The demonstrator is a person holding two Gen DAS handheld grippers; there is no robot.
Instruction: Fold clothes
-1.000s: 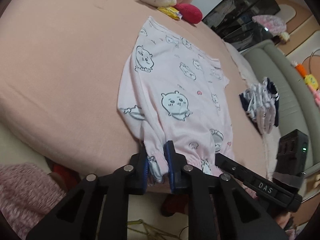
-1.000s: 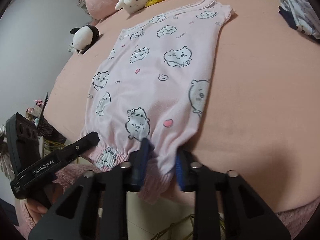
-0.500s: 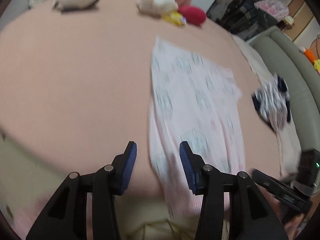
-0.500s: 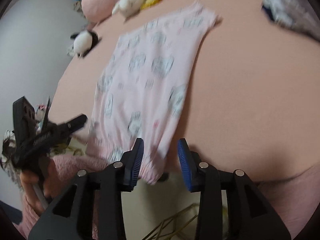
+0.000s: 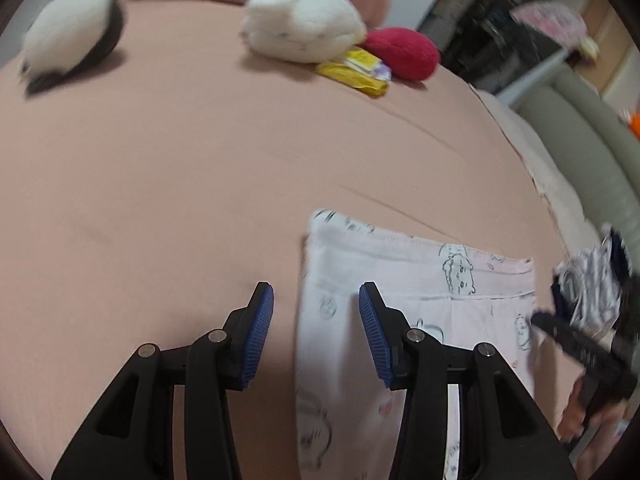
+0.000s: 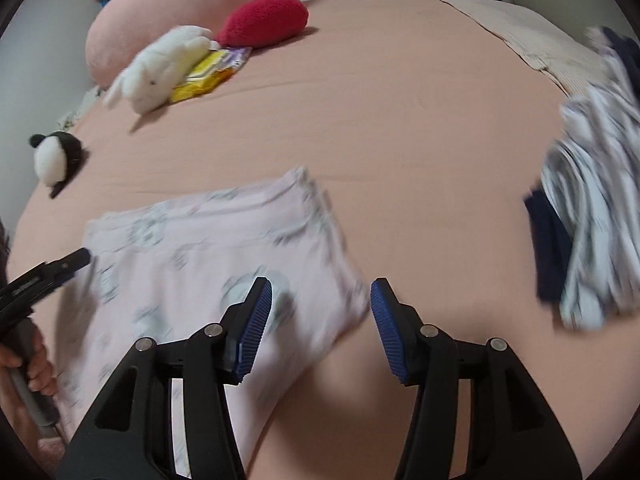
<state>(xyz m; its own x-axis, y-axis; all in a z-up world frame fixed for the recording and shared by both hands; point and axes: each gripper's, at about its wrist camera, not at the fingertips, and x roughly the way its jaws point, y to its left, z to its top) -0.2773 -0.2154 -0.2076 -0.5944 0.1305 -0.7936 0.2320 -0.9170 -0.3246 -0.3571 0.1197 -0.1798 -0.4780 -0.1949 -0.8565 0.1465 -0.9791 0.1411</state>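
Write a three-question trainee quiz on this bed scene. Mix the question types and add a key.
1. True or false: the left gripper is clamped on the pink printed garment.
2. Which lies beside the white plush? A) a red cushion B) a green bottle C) a shoe
3. Fill in: the striped clothes pile lies to the ____ of the right gripper in its own view.

Key: 1 false, both grippers are open; 2 A; 3 right.
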